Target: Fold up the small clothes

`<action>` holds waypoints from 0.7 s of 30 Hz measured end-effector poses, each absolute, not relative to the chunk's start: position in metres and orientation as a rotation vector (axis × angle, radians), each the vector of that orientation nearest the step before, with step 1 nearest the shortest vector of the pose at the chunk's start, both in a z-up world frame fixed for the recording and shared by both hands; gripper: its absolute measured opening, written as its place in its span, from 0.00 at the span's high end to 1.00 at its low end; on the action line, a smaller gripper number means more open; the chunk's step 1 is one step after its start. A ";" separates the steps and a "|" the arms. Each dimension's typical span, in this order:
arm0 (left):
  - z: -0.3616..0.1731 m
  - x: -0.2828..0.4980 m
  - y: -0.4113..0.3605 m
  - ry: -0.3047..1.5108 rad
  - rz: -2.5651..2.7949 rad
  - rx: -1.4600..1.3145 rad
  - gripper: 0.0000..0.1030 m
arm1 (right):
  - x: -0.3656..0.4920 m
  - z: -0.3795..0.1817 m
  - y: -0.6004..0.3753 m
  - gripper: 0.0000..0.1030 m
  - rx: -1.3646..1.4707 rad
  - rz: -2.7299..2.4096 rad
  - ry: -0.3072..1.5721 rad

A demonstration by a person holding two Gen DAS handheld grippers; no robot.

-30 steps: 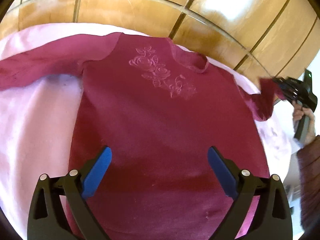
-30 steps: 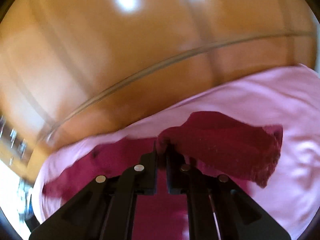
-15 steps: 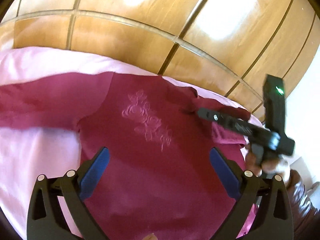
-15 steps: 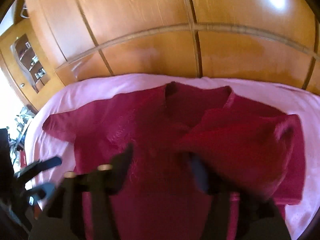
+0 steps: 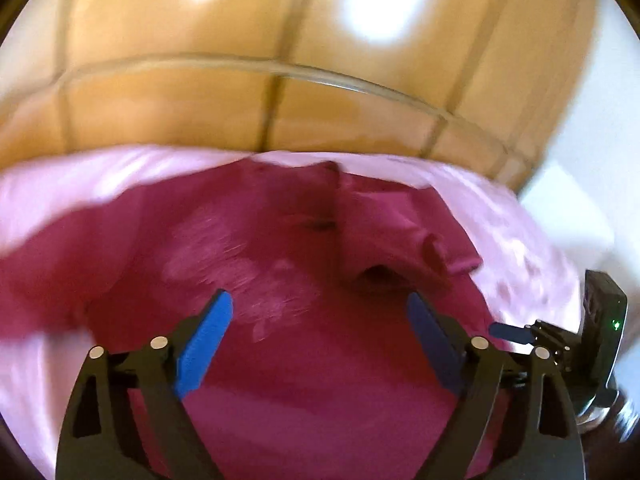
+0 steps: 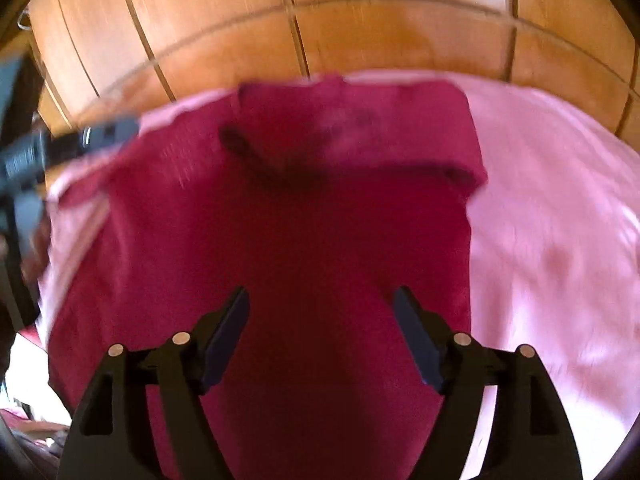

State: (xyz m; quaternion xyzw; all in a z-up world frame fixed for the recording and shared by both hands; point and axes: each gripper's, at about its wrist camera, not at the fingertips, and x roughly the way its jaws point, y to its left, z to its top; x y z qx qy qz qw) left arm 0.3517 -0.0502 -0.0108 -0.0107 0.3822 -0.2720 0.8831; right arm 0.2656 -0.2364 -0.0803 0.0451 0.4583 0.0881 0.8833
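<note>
A dark red long-sleeved top with an embossed flower motif lies flat on a pink sheet. Its right sleeve is folded in over the chest; it shows in the right wrist view as a flap across the top. The left sleeve still stretches out to the left. My left gripper is open and empty above the top's lower body. My right gripper is open and empty above the top; it also shows in the left wrist view at the right edge.
Wooden wardrobe panels stand behind the bed. The pink sheet spreads bare to the right of the top. My left gripper shows blurred at the left of the right wrist view.
My right gripper carried the right sleeve in over the chest, let it go and opened, then drew back to the lower right. My left gripper stayed open and shifted over the top.
</note>
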 end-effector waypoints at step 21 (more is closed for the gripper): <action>-0.022 0.415 -0.118 0.808 -0.649 -0.086 0.92 | 0.249 -0.101 -0.234 0.02 0.191 0.196 0.831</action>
